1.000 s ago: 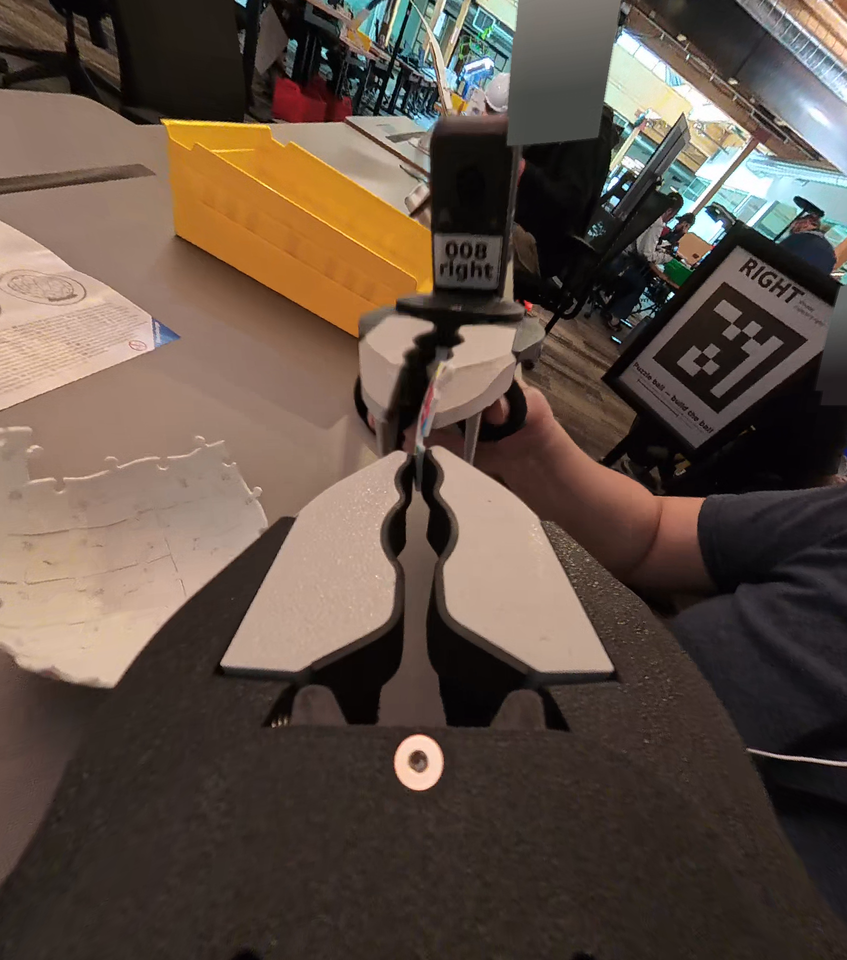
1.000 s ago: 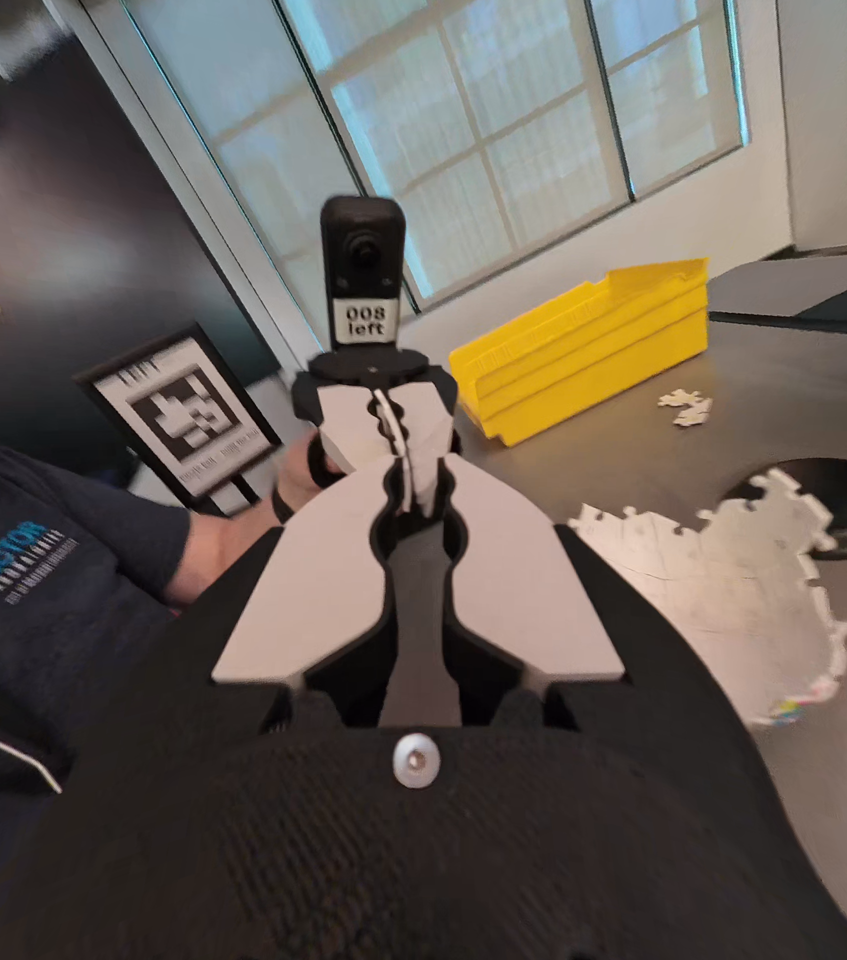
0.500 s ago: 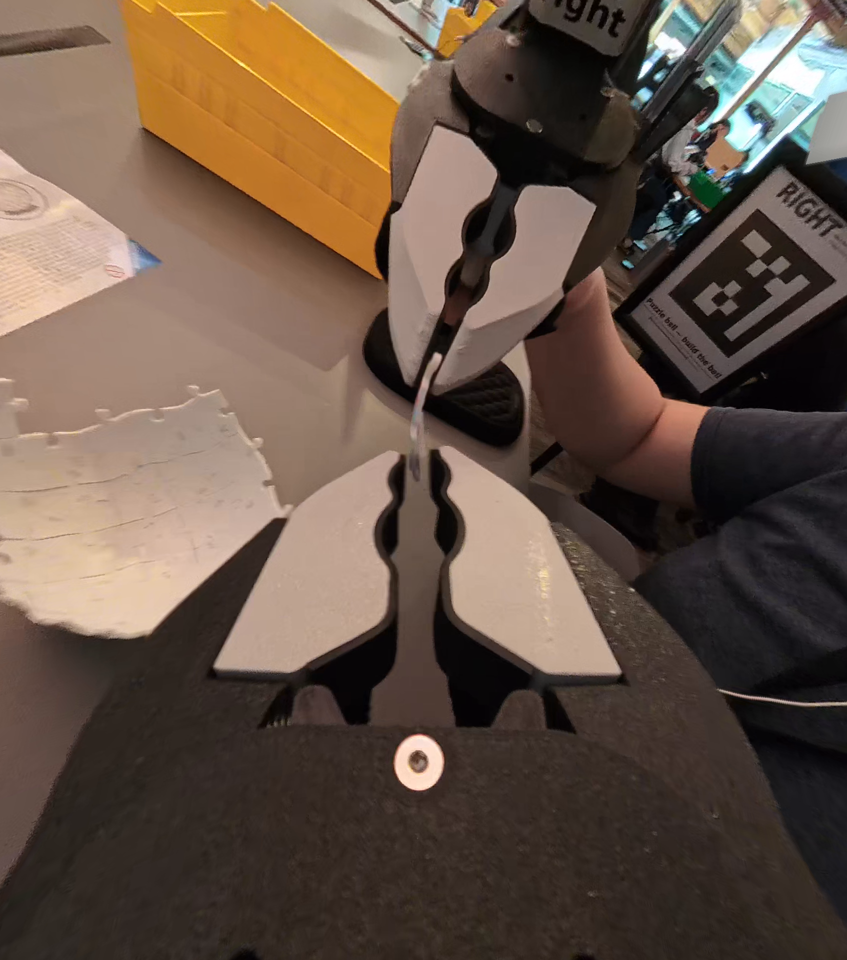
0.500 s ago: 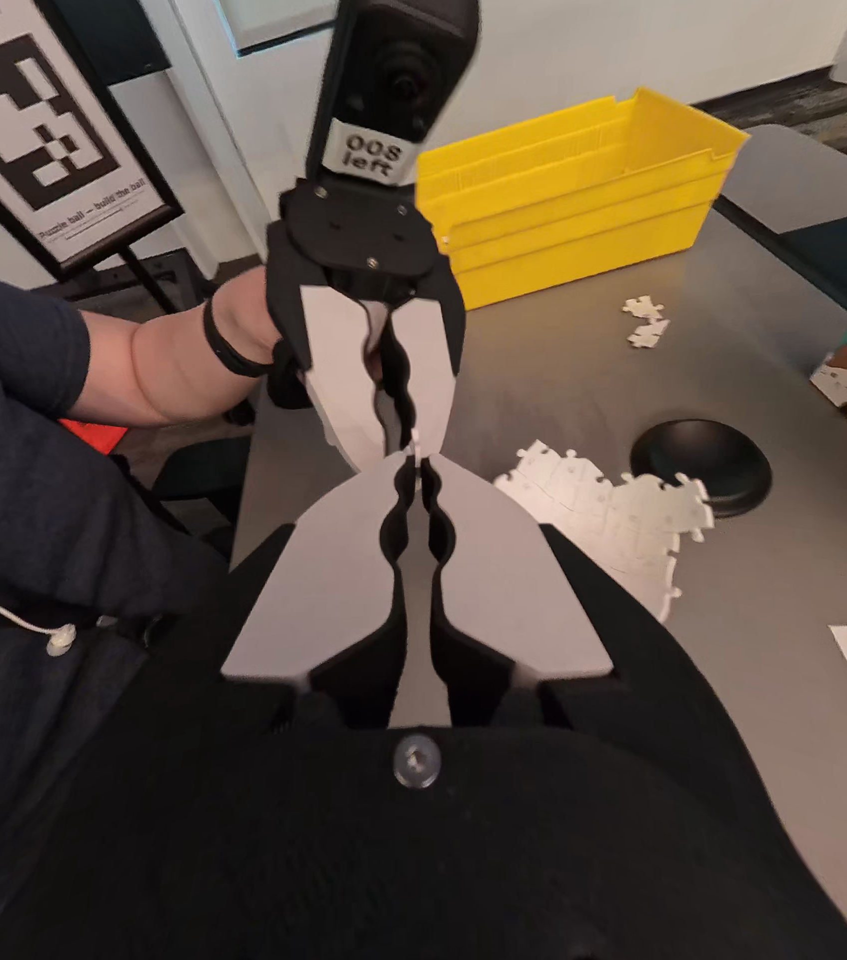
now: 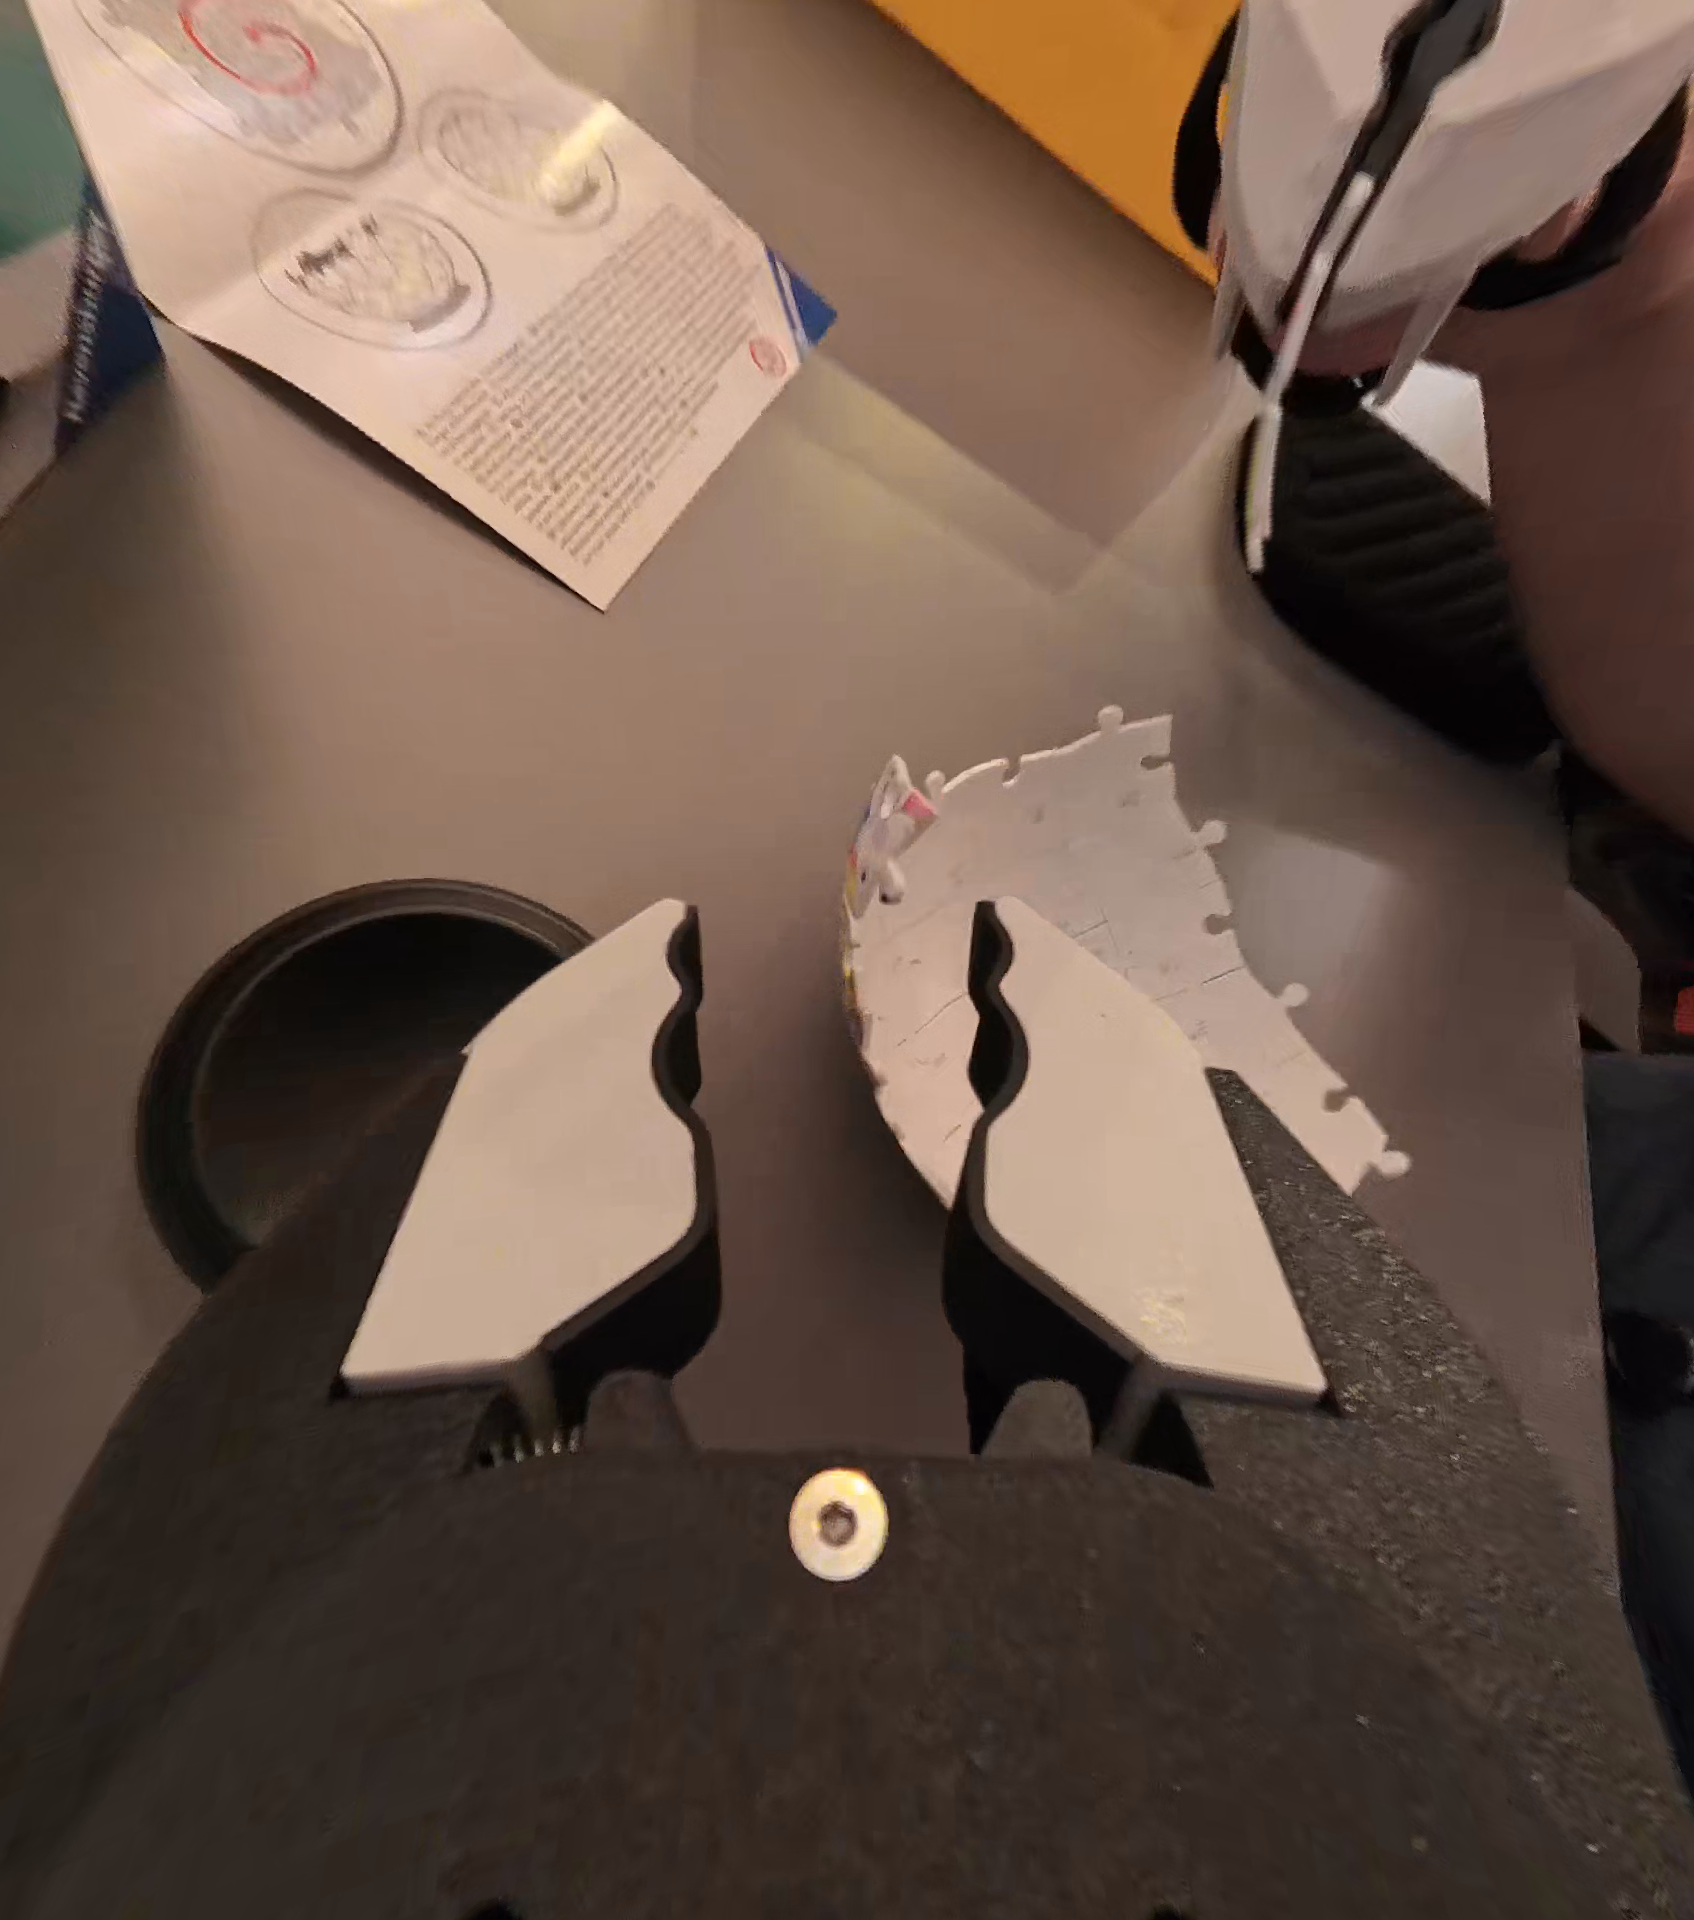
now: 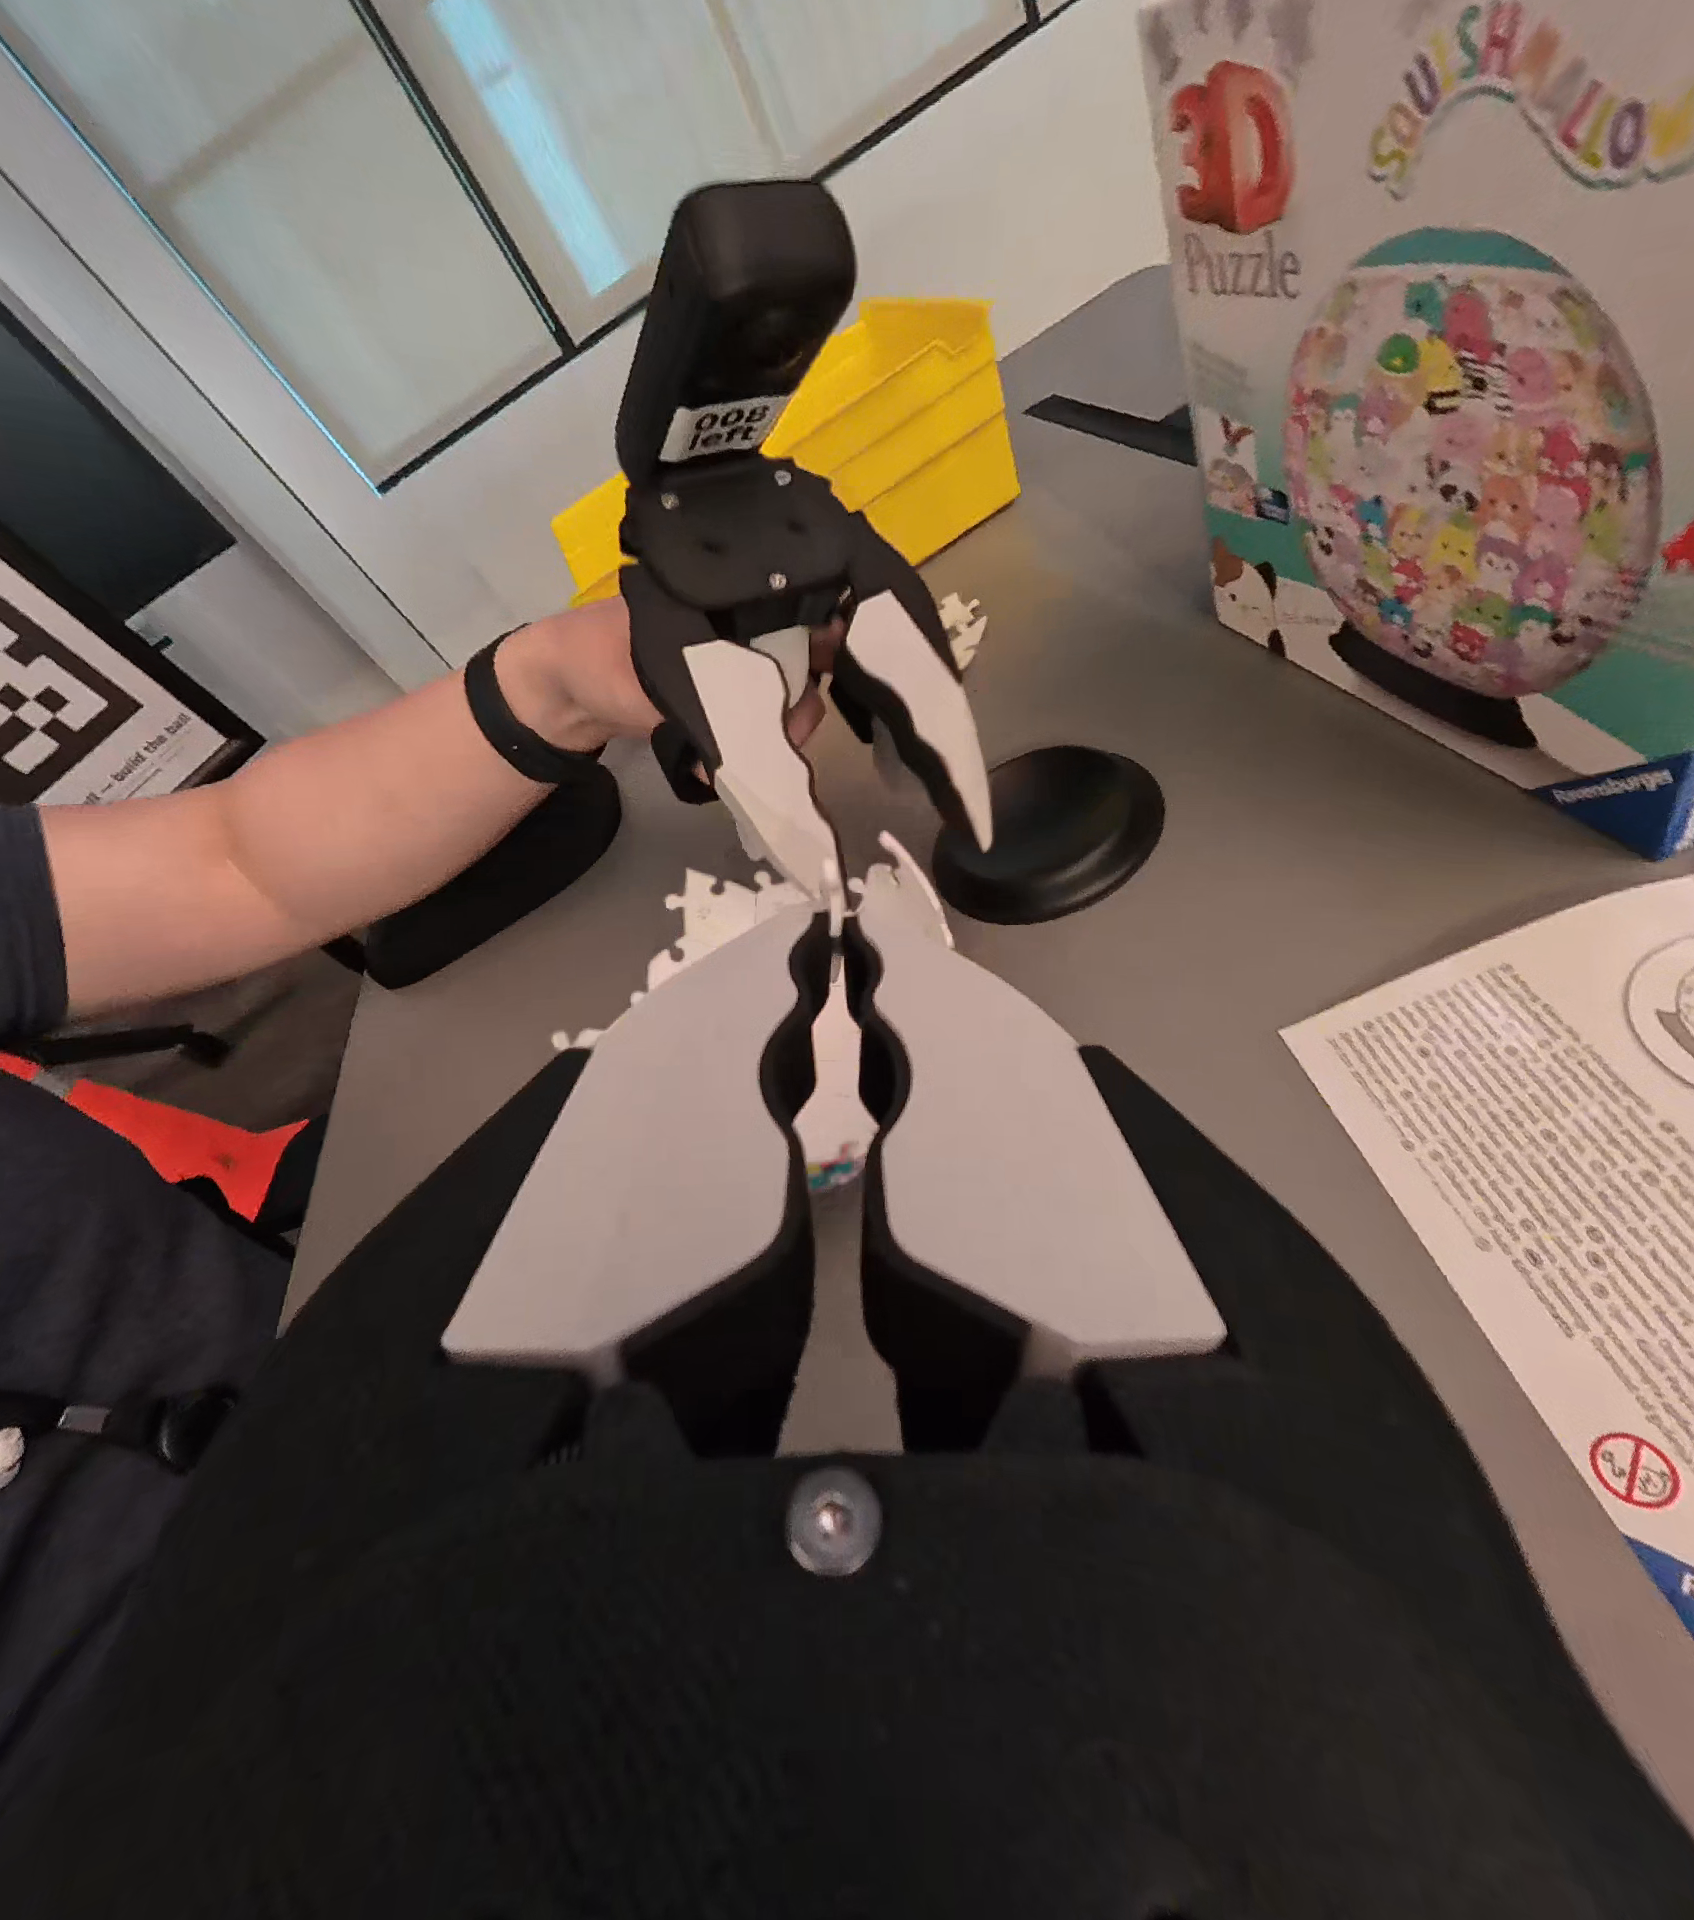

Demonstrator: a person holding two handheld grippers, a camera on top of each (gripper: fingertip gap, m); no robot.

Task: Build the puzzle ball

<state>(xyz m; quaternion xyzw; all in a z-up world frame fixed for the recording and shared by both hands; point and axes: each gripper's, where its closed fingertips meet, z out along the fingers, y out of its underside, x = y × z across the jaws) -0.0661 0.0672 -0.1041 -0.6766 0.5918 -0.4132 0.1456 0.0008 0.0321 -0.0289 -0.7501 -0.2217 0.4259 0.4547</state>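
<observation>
While the right gripper [image 6: 835, 935] pinches one puzzle piece [image 6: 830, 894], keep left gripper [image 5: 832, 935] spread; align tabs over the curved puzzle shell [image 5: 1061, 883] before pressing.

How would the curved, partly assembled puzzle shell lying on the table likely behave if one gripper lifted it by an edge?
The puzzle shell is thin and made of many interlocked pieces, so it probably flexes and could split along its seams. It looks light for its size. Resting on its curved underside on the table, it would likely rock or slide when nudged.
</observation>
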